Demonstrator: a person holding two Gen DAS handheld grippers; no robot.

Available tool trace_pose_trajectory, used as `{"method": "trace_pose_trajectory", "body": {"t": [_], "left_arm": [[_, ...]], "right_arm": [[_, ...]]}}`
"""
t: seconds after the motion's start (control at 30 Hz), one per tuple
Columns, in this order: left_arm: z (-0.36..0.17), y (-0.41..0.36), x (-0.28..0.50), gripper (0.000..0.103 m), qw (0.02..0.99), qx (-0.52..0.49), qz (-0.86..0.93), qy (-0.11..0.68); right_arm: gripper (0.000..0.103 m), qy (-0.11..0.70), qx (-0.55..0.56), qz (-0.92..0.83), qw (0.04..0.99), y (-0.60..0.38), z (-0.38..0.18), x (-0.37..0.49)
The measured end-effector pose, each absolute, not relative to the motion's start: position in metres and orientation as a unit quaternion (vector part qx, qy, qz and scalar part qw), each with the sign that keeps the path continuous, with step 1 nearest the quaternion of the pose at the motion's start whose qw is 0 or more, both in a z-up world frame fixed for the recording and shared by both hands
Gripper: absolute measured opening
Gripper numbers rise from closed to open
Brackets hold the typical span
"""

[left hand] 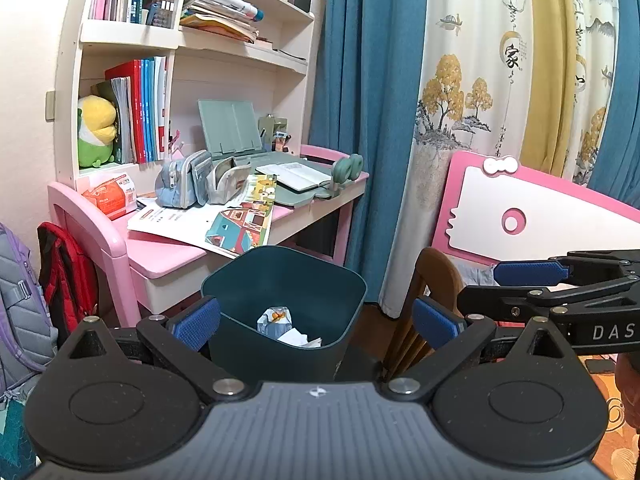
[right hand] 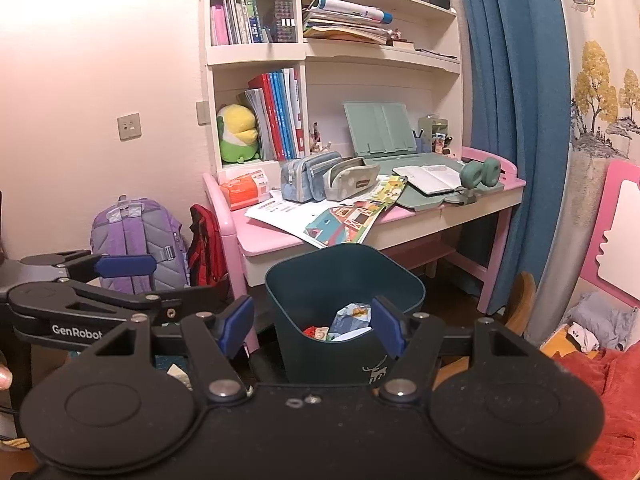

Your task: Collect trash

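Trash (left hand: 280, 322) lies in the bottom of a dark teal bin (left hand: 352, 296) that stands on the floor in front of a pink desk (left hand: 168, 258): in the left wrist view it shows as a crumpled bluish wrapper with orange print and some white paper beside it. The desk carries loose printed sheets (left hand: 240, 220), two pencil cases (left hand: 188, 180), an open notebook (left hand: 294, 174) on a green mat and a green book stand (left hand: 230, 128). Above it a cream shelf unit (left hand: 176, 44) holds books and a yellow-green plush toy (left hand: 96, 132). Blue curtains (left hand: 360, 100) hang to the right, and a pink and white board (left hand: 532, 216) leans further right. The left tongs (left hand: 316, 322) stand wide open with the bin seen between their blue pads, nothing gripped. The right tongs (left hand: 524, 274) reach in from the right edge, apart from the bin.

In the right wrist view the same bin (right hand: 292, 280) stands before the desk (right hand: 272, 240), and the trash (right hand: 352, 314) in it shows the bluish wrapper, a red scrap and white paper. A purple backpack (right hand: 136, 232) and a red bag (right hand: 206, 244) rest on the floor left of the desk, below a wall socket (right hand: 129, 126). An orange-red cloth (right hand: 608, 380) lies at lower right. The right tongs (right hand: 316, 326) are wide open and hold nothing; their pads frame the bin's near rim. The left tongs (right hand: 124, 266) come in from the left, jaws apart and empty.
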State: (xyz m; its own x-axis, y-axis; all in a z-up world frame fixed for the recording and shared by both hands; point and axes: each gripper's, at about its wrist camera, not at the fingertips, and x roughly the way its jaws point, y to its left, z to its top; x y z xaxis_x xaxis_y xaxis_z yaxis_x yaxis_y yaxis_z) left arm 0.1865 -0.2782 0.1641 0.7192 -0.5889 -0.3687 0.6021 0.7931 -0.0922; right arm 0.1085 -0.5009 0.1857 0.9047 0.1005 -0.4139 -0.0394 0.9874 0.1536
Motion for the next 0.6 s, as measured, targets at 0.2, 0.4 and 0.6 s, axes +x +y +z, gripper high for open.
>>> {"method": "trace_pose_trajectory", "body": {"t": [0.2, 0.4, 0.6], "left_arm": [[0.164, -0.278, 0.182, 0.103, 0.930, 0.023, -0.318, 0.181], [0.159, -0.273, 0.180, 0.103, 0.932, 0.012, -0.316, 0.176], [0.150, -0.262, 0.183, 0.103, 0.932, 0.005, -0.316, 0.180]], "right_arm": [[0.064, 0.213, 0.072, 0.039, 0.974, -0.499, 0.186, 0.103], [0.064, 0.214, 0.071, 0.046, 0.973, -0.495, 0.186, 0.103], [0.064, 0.221, 0.066, 0.055, 0.971, -0.481, 0.184, 0.109]]}}
